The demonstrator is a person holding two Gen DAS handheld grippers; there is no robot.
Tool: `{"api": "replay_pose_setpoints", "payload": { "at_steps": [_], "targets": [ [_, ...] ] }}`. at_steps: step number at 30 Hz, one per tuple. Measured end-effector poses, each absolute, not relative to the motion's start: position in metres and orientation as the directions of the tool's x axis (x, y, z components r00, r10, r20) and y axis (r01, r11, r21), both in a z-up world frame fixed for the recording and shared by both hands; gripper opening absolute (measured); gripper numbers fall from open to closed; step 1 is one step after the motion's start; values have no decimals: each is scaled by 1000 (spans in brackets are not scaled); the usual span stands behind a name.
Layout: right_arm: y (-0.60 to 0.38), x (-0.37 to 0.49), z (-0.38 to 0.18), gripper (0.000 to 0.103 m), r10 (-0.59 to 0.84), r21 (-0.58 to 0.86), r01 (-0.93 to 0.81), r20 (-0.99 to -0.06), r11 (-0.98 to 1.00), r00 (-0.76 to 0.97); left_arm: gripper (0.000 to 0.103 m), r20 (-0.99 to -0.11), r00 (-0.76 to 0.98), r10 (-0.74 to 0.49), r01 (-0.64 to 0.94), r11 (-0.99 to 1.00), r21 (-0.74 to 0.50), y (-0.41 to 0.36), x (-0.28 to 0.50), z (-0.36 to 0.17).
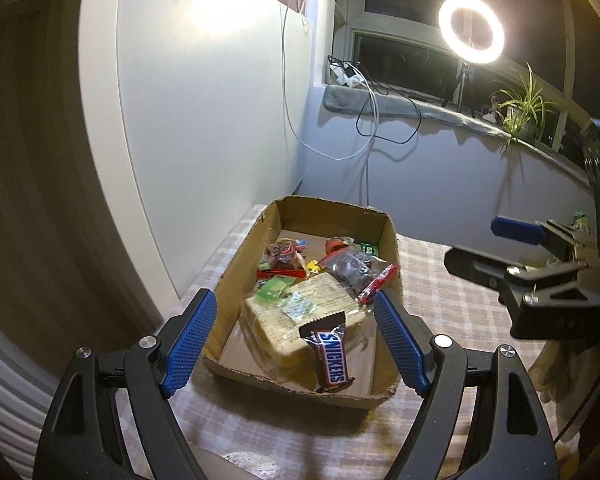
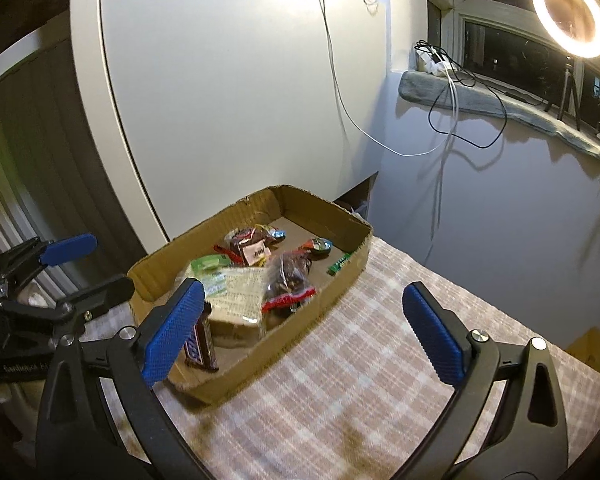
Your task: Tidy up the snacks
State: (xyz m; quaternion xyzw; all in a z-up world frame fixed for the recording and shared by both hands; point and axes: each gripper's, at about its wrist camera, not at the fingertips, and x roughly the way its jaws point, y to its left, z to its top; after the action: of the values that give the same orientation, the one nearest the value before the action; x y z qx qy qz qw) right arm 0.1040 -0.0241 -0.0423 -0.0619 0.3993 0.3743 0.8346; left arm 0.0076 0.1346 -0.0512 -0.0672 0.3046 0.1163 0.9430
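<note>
With both hand-held grippers, left (image 1: 294,336) and right (image 2: 306,334), wide open and empty, we judge a drop done: Snickers (image 1: 330,356) sits in the box (image 1: 256,256); next grab needs another loose snack.

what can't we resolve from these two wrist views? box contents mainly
- Left wrist view: the print on the large pale pack is too small to read; the Snickers bar covers its near corner.
- Right wrist view: the right gripper has one finger hiding most of the Snickers bar.
- Both views: the cardboard box floor under the piled snacks is hidden.
- Left wrist view: the small green item behind the right gripper is unidentifiable.
</note>
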Motion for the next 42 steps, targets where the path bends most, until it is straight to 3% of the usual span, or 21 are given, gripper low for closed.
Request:
{"api": "replay_pose_setpoints", "payload": {
  "at_steps": [42],
  "targets": [
    [-50, 71, -20, 102, 570, 174, -662, -690, 729, 446, 81, -559, 809, 182, -246, 968, -41, 116, -11, -41]
  ]
}}
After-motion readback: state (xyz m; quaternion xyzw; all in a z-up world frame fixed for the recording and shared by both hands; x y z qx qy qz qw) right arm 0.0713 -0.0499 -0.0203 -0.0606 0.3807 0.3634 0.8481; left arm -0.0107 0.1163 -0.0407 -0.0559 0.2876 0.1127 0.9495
